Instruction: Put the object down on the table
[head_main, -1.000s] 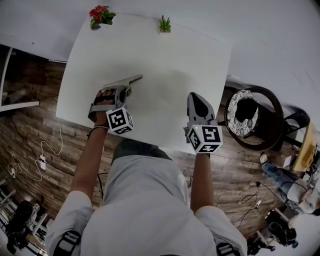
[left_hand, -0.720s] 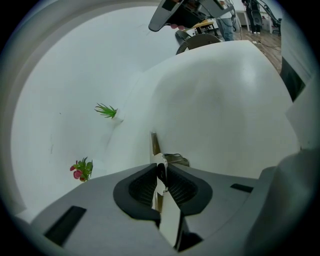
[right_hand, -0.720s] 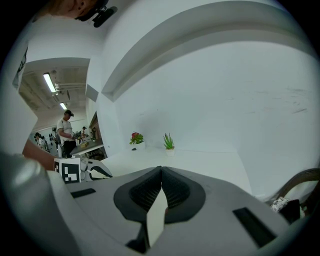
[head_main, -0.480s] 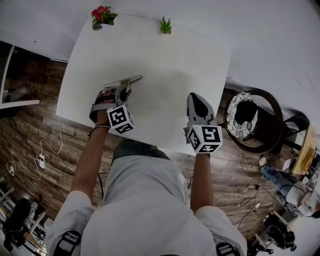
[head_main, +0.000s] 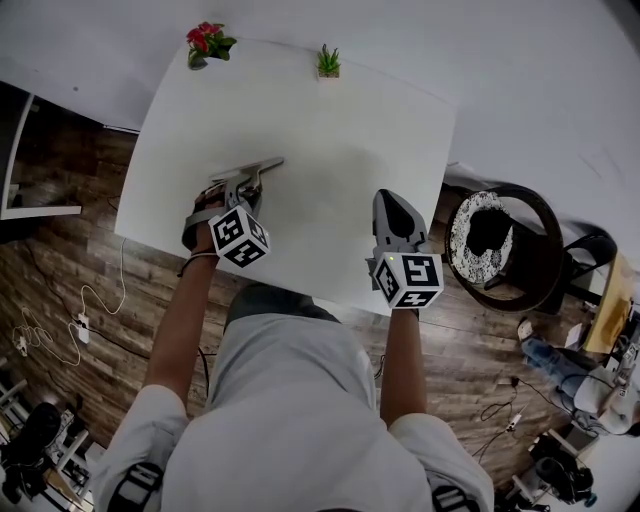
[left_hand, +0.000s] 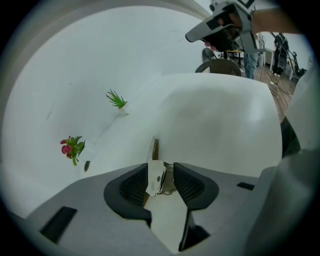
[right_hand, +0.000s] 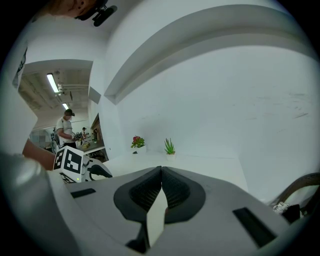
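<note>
— Metal, by the look of it: that slim grey flat tool (head_main: 262, 164) resting on the white table (head_main: 340, 120), its near end between the jaws of the left gripper (left_hand: 161, 176). How would it handle?

— Stiff and light, I'd judge, and smooth enough to slip. It's thin, so once it lies flat it would be awkward to pinch. The thicker, hinged end by the pads is the place to take it, edge-on.

— Is it held?

— No. The jaws are opening and already stand wide. The tool leans against one pad, with a clear gap to the other. It may be a knife or some sort of clip; from here I can't say which.

— And against a second ago?

— Then the left jaws were nearly closed on it; now they've let go. The tool lies at the same spot near the table's left front, pointing away and rightward. The gripper itself has barely moved.

— Over to the right?

— The right gripper (right_hand: 161, 186) hangs above the table's front edge, pads pressed together with nothing between them, same as before.
</note>
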